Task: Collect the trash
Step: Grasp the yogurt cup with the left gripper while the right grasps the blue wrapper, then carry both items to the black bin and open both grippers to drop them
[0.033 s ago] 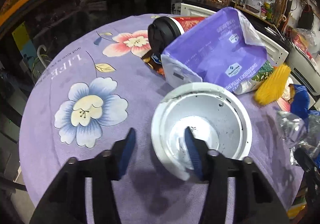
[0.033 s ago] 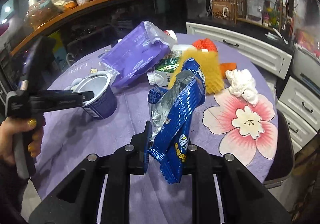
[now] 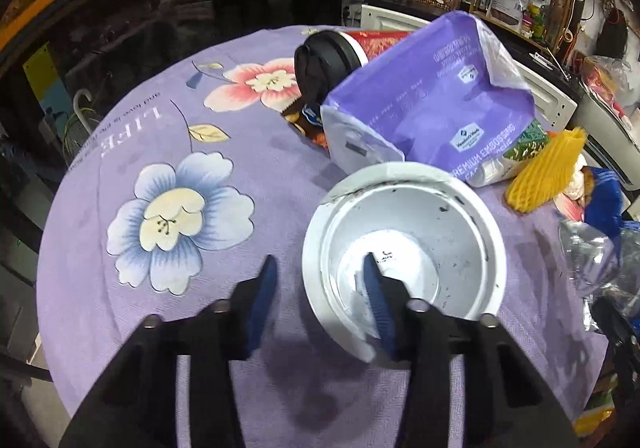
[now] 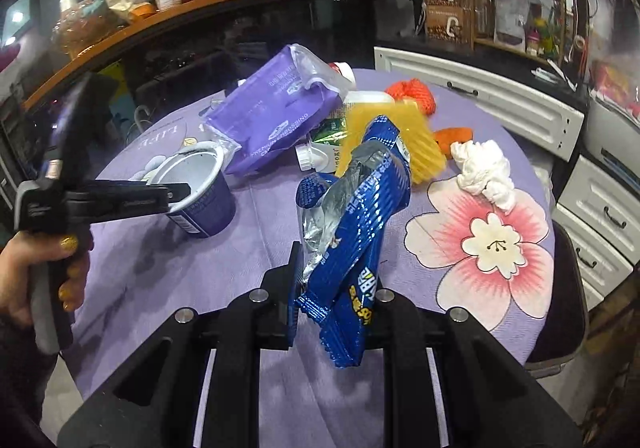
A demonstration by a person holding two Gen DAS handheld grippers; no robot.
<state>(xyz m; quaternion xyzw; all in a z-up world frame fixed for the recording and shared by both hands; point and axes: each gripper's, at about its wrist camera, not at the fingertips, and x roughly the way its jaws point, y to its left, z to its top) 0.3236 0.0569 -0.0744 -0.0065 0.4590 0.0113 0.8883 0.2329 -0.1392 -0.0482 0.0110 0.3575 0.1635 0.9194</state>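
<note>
A white-lined, purple-walled paper cup (image 3: 404, 244) stands upright on the purple flowered tablecloth (image 3: 168, 120). My left gripper (image 3: 319, 260) straddles its near wall, one finger inside and one outside. Its jaws are closing, and a gap still shows between the outer pad and the wall. The right wrist view shows the same cup (image 4: 204, 204) with the left gripper (image 4: 176, 190) at its rim, held by a hand. My right gripper (image 4: 336, 280) is shut on a crumpled blue snack wrapper (image 4: 360, 208), lifted off the cloth.
Behind the cup lie a purple tissue pack (image 3: 436, 100), a red cup with a black lid (image 3: 324, 60), a yellow foam net (image 3: 544, 172), a green carton (image 4: 328, 136), an orange net (image 4: 412, 96) and a white tissue wad (image 4: 484, 168). White drawers (image 4: 480, 104) flank the right.
</note>
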